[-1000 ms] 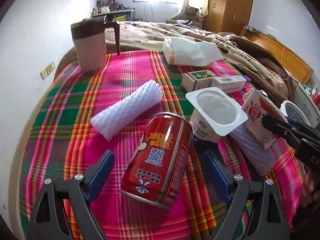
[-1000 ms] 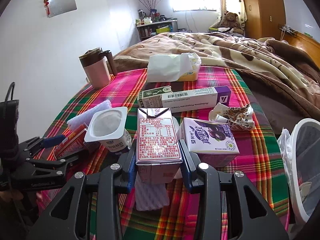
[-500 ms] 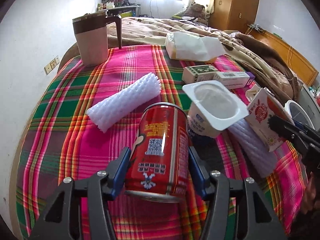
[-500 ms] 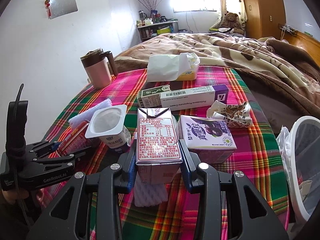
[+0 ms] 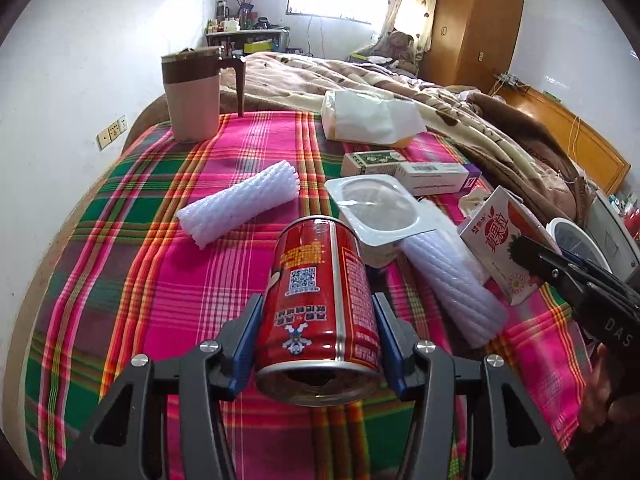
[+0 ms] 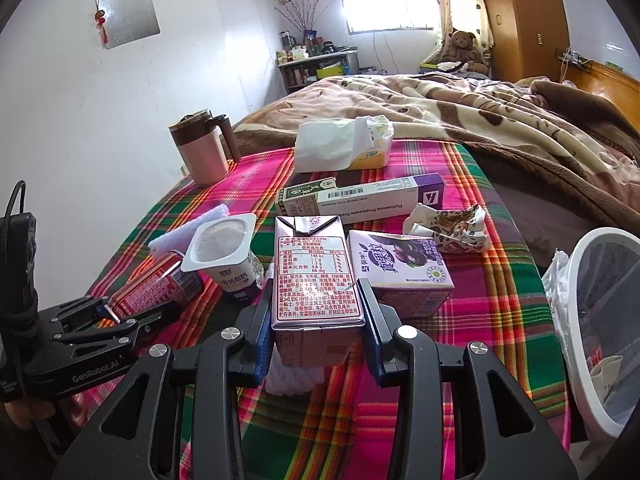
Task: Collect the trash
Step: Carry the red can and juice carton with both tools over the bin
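A red drink can (image 5: 320, 292) lies tilted between the blue pads of my left gripper (image 5: 318, 312), its open end toward the camera. The jaws are closing and the pads press on its sides, with the can lifted slightly off the plaid cloth (image 5: 120, 280). In the right wrist view the same can (image 6: 160, 284) shows at the left. My right gripper (image 6: 316, 292) is shut on a pink milk carton (image 6: 314, 264), held upright. A white waste bin (image 6: 600, 320) with a plastic liner stands at the right edge of the bed.
On the cloth lie a yoghurt cup (image 5: 380, 208), two white foam sleeves (image 5: 240, 208) (image 5: 452, 284), a purple carton (image 6: 400, 268), a long purple-ended box (image 6: 360, 200), a crumpled wrapper (image 6: 448, 228) and a tissue pack (image 6: 340, 148). A pink mug (image 5: 192, 96) stands at the far left.
The left jaws have shut onto the red can and lifted it a little, tipping it more upright. The right gripper has kept still with its carton.
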The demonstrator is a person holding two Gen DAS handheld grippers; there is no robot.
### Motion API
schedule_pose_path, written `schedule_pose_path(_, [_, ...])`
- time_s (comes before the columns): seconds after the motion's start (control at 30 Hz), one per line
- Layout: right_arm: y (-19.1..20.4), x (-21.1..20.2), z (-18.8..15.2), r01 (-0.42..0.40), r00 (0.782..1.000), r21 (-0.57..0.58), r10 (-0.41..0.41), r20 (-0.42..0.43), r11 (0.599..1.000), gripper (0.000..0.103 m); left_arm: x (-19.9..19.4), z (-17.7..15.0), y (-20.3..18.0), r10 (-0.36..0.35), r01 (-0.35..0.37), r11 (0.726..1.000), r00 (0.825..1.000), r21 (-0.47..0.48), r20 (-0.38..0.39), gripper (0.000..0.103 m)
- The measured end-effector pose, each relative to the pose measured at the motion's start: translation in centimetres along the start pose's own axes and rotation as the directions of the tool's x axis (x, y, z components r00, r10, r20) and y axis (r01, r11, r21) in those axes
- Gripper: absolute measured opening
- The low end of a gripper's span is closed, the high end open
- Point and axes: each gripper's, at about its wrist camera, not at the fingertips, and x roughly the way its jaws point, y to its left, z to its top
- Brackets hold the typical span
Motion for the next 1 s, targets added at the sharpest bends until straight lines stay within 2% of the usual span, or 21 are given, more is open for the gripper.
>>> schedule_pose_path(0.27, [-0.8,-2.0,0.1,-0.002,0.999,0.009,0.001,0.039,1.000,0.038,-3.3,0.0,-1.5,-0.011,0.011,1.000,0.997,-0.004,0.076,0.055])
schedule_pose_path(0.47, [-1.7,-4.1,0.3,0.011,0.997,0.012,-0.012,0.079,1.000,0.038,-4.6,0.3,-3.8,-0.052,0.050,0.999,0.993,0.022,0.110,0.055])
schedule_pose_path(1.0, [-6.7,-7.9,-0.2,0.101,0.986,0.066,-0.109,0.128,0.993,0.038,-4.8,0.8,-11.6,-0.154,0.140,0.985,0.979,0.105,0.132,0.055])
